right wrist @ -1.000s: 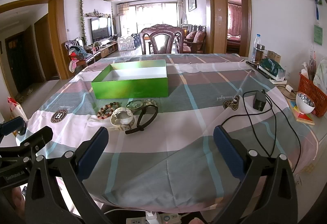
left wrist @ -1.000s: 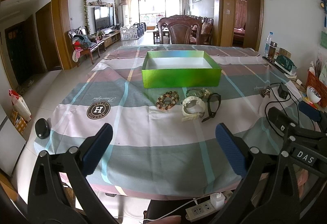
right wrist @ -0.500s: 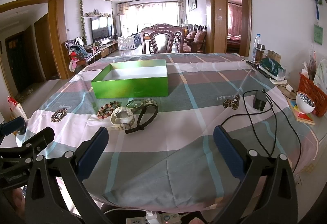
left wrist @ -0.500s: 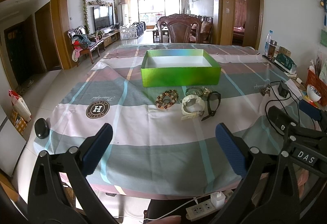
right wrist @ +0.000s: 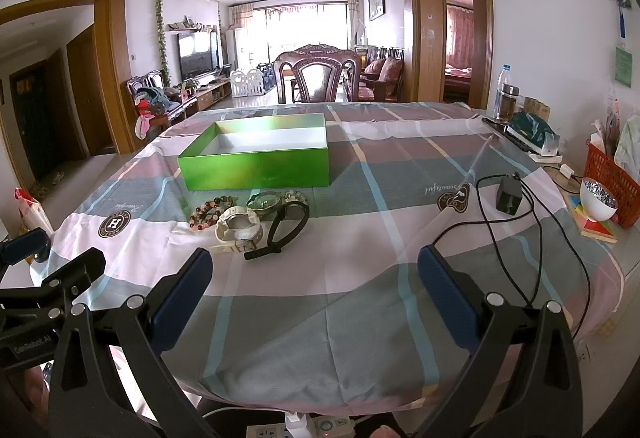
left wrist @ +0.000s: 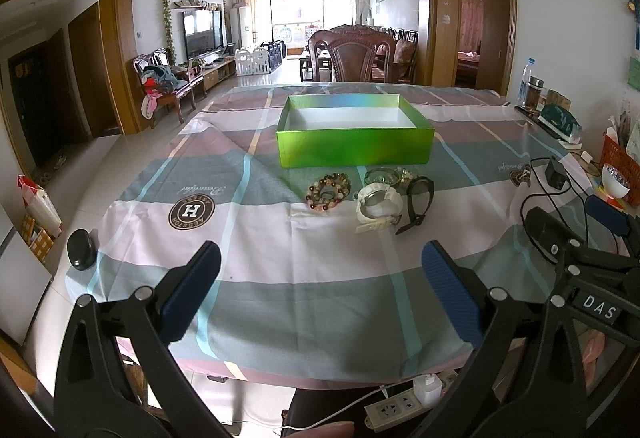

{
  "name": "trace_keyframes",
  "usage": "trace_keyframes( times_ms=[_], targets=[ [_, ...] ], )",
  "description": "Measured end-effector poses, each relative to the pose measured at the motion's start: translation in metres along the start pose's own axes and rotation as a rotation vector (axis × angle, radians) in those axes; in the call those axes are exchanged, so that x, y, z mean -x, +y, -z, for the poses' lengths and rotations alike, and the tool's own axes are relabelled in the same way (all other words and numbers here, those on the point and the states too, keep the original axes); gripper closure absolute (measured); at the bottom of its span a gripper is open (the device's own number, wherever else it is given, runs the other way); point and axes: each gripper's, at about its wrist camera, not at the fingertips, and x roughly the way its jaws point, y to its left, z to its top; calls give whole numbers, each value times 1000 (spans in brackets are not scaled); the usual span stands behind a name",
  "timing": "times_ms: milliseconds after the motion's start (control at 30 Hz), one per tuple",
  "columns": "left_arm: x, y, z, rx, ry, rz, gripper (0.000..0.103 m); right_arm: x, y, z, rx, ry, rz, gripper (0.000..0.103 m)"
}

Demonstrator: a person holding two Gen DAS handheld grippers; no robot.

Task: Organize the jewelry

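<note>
Jewelry laid out on the bench in front of an empty green box (left wrist: 354, 148), both tools spread and holding nothing.
Beaded bracelet (left wrist: 328, 192), white watch (left wrist: 378, 202) and black band (left wrist: 418, 198) lie side by side near the middle of the bench, with a greenish bangle (right wrist: 264, 201) just behind the watch, toward the box. Left tool (left wrist: 320, 288) and right tool (right wrist: 314, 292) hover over the near edge, well apart from the pieces.

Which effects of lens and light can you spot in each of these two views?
Left wrist view: fisheye bends the doorframes, corners go black, the balcony window is blown out, yet the bead bracelet stays sharp. Right wrist view: same curving, a glare streak on the tablecloth, and the green box shows a bright sheen.
</note>
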Motion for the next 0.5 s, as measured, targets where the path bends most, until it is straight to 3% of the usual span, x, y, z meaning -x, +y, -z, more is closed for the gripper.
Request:
trace_keyframes(
  times_ms=[500],
  targets=[
    [-1, 0, -1, 0, 2, -1, 4, 0, 0, 0, -2, 0, -1, 3]
  ],
)
